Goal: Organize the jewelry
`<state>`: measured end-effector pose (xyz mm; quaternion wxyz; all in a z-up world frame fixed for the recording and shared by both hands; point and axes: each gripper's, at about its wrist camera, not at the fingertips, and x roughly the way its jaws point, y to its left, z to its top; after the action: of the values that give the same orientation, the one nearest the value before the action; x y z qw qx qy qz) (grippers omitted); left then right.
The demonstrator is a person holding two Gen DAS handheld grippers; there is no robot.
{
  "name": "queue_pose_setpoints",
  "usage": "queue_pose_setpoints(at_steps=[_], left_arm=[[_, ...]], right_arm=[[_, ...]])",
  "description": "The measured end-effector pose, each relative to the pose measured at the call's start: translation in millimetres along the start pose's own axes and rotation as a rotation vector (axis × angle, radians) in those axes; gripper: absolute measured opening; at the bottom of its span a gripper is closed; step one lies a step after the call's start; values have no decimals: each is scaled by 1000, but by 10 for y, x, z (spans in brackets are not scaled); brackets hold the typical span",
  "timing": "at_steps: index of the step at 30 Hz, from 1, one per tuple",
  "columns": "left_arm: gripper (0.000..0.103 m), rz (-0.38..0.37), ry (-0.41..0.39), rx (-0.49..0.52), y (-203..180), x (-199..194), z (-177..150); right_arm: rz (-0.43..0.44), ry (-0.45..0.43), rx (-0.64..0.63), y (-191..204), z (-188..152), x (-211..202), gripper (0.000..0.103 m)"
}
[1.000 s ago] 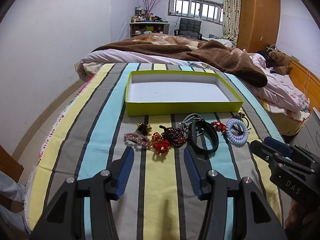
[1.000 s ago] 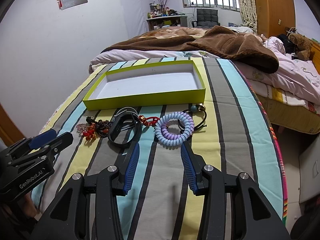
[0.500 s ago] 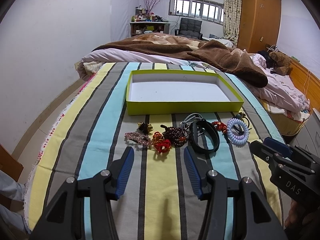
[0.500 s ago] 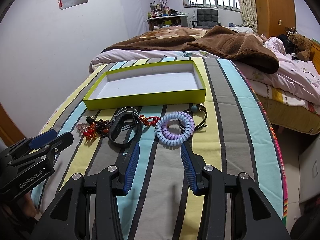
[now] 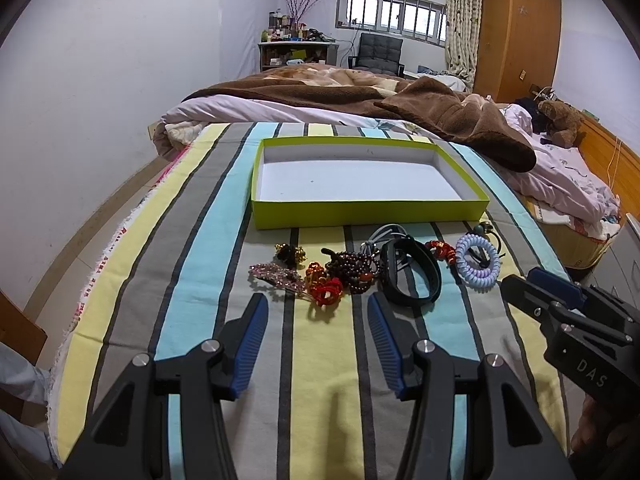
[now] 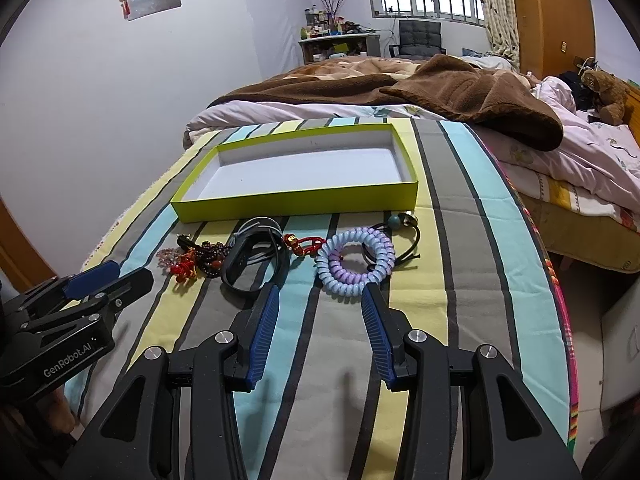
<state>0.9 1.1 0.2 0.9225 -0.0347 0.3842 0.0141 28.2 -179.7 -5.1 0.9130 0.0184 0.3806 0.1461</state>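
A striped cloth (image 5: 192, 240) in yellow, grey and blue covered the near surface, and behind it a brown blanket (image 5: 440, 120) lay rumpled over pale pink bedding (image 5: 568, 184). A teddy bear (image 5: 560, 120) sat beside a wooden wardrobe (image 5: 516, 28); a black chair (image 5: 380, 50) and a cluttered shelf (image 5: 296, 48) stood under the barred window (image 5: 392, 12)

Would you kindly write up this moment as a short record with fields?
surface: striped cloth
container: green tray, white inside, nothing in it
items: row in front of the tray, including spiral hair tie, black band, dark bead bracelet, red knot ornament
left hand-held gripper: open, holding nothing
right hand-held gripper: open, just short of the spiral hair tie
progress: nothing sorted yet
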Motion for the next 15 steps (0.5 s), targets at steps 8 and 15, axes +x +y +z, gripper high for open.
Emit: queue_pose_setpoints(at_steps=[8,15], left_arm=[[54,-52,30,-7,163,110,4],[54,-84,76,-81,412,217,-13]], right_arm=[[25,3,-16,-27,31,99,44],[36,37,-64,6,106,313,44]])
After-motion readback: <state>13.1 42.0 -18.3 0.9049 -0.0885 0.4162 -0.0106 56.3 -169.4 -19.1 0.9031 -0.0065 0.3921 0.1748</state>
